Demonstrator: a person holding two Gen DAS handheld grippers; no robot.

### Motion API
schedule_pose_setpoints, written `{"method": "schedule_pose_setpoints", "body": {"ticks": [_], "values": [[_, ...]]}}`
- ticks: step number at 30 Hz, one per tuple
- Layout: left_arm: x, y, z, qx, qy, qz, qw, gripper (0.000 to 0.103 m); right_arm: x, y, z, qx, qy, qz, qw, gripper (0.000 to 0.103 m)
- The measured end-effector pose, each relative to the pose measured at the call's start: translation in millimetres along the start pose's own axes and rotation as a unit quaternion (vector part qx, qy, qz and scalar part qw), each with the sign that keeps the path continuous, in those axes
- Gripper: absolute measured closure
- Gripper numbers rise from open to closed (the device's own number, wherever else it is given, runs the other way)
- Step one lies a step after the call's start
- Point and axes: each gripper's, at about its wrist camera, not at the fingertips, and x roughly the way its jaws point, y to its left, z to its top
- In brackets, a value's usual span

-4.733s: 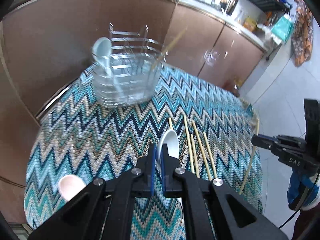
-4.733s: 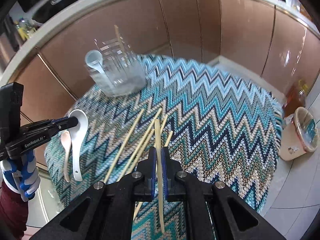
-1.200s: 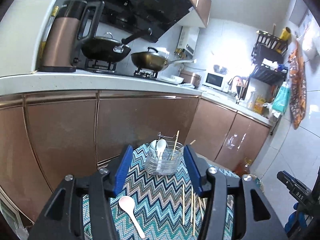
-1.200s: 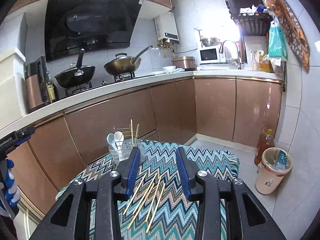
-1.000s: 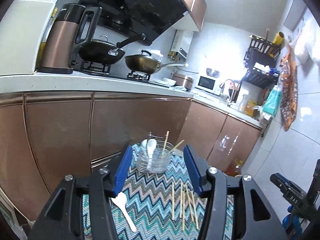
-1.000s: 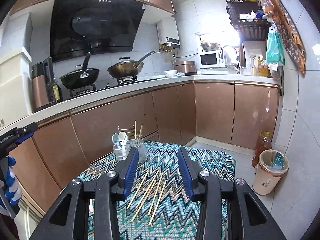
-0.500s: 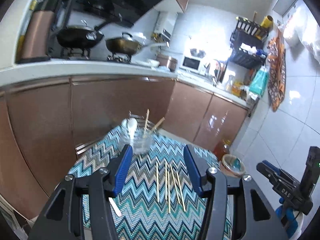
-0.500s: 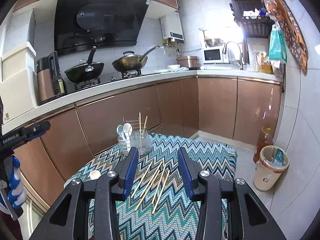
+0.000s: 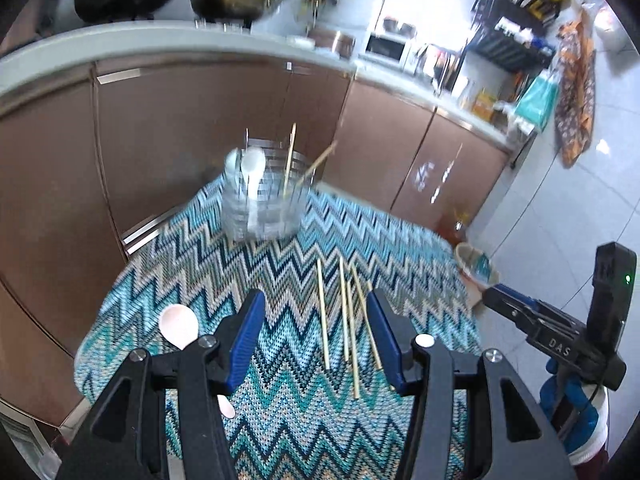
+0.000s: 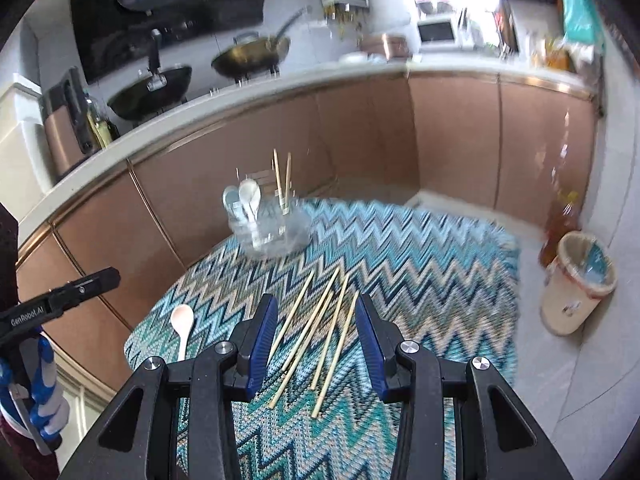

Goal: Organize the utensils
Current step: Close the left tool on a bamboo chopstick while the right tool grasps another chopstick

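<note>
- Left claw (image 9: 316,336): spread wide, empty, above the zigzag cloth (image 9: 280,280).
- Right claw (image 10: 316,340): spread wide, empty, over loose chopsticks (image 10: 308,336).
- Pink spoon (image 10: 182,320) lies near the cloth's edge; wire holder (image 10: 272,228) holds spoons and chopsticks.

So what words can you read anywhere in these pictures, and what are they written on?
"DAS" in pale letters on the side of the right tongs, seen from the left camera.
"GenRobot.AI" in pale letters on the side of the left tongs, seen from the right camera.
The bin has a small mark on its front, too blurred to read.
The microwave and shelf items: nothing readable.
</note>
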Motion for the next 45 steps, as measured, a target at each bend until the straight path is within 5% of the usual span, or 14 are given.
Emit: {"method": "schedule_pose_setpoints", "body": {"ticks": [14, 24, 31, 45], "values": [[183.3, -3.9, 13.9, -0.006, 0.176, -0.027, 0.984, 0.062, 122.3, -30.2, 10.3, 0.048, 0.14, 0.043, 0.988, 0.083], [269.4, -23.6, 21.3, 0.005, 0.24, -0.038, 0.9699, 0.075, 170.8, -31.7, 16.2, 0.046, 0.206, 0.055, 0.976, 0.087], [307.0, -30.9, 13.5, 0.025, 0.27, -0.019, 0.9624, 0.096, 195.8, -25.8, 16.6, 0.041, 0.235, 0.055, 0.97, 0.089], [316.0, -3.7, 15.0, 0.018, 0.256, -0.048, 0.9654, 0.098, 237.3, -21.7, 13.0, 0.048, 0.293, 0.01, 0.955, 0.09]]}}
